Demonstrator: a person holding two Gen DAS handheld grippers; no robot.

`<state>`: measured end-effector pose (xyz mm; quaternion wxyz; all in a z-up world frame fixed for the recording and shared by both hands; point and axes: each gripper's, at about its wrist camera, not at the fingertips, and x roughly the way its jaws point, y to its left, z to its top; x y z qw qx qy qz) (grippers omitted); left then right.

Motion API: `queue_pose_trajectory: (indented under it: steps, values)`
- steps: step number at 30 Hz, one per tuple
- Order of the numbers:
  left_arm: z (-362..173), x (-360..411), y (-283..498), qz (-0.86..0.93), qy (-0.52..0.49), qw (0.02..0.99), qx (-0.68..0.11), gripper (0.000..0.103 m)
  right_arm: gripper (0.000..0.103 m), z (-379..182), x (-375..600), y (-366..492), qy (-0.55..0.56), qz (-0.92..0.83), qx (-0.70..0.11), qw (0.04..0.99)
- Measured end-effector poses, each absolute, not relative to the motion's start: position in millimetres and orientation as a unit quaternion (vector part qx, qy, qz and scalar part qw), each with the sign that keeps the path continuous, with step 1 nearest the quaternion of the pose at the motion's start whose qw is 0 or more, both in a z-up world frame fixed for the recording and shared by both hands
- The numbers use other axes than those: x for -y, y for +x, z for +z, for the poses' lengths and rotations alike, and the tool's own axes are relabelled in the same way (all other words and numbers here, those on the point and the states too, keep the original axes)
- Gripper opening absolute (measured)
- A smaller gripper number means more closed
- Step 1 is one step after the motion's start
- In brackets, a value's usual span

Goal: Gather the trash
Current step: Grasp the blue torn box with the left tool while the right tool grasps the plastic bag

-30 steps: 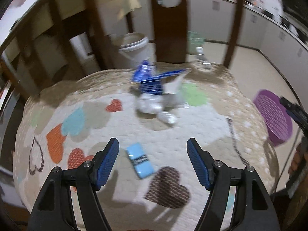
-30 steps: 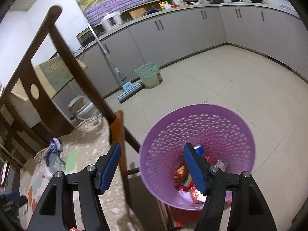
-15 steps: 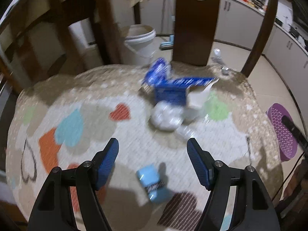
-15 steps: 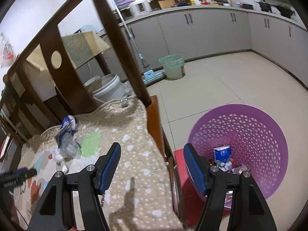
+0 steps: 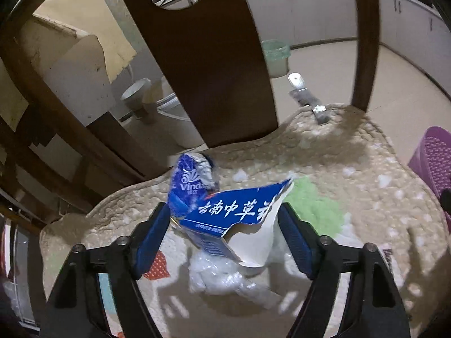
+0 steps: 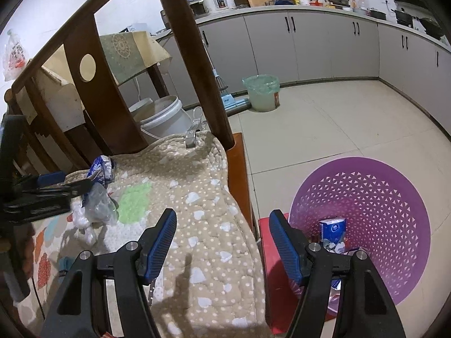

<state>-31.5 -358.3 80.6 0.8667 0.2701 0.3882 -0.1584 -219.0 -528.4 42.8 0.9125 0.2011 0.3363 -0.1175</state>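
Note:
A torn blue carton [image 5: 234, 219] with white writing lies on the chair's quilted cushion [image 5: 352, 174], between the open jaws of my left gripper [image 5: 225, 226]. A blue Vinda tissue wrapper [image 5: 187, 183] sits behind it and crumpled clear plastic [image 5: 217, 273] lies in front. In the right wrist view the same pile [image 6: 97, 194] is at the left, with the left gripper [image 6: 64, 188] over it. My right gripper [image 6: 222, 242] is open and empty above the cushion's edge. The purple basket [image 6: 394, 197] on the floor holds a blue tissue pack [image 6: 332, 229] and other trash.
The dark wooden chair back [image 5: 203, 42] rises just behind the pile. A metal clip [image 5: 310, 101] sits on the cushion's far edge. A white bucket [image 6: 160, 115] and a green-lined bin [image 6: 262, 91] stand on the tiled floor. A red stool [image 6: 270, 256] is beside the basket.
My left gripper has moved forward over the cushion, past the small light-blue packet, and now brackets the blue carton. My right gripper has swung left from the basket toward the cushion.

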Motion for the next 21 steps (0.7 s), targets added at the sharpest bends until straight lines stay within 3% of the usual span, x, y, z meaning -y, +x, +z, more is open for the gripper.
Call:
queue_pose_trajectory:
  steps: [1,13,21]
  values:
    - [80,353,-27,-0.158,0.251,0.864,-0.406,0.019,0.072,43,529,-219,0.203,-0.119,-0.337,0.912]
    - [127,227,-82,-0.149,0.075,0.886,-0.433,0.014,0.072,41,528,-219,0.202,-0.121,-0.339,0.911]
    - [152,155,-132,-0.133,0.014,0.901,-0.414,0.014,0.072,36,513,-226,0.197,-0.126,-0.336,0.912]
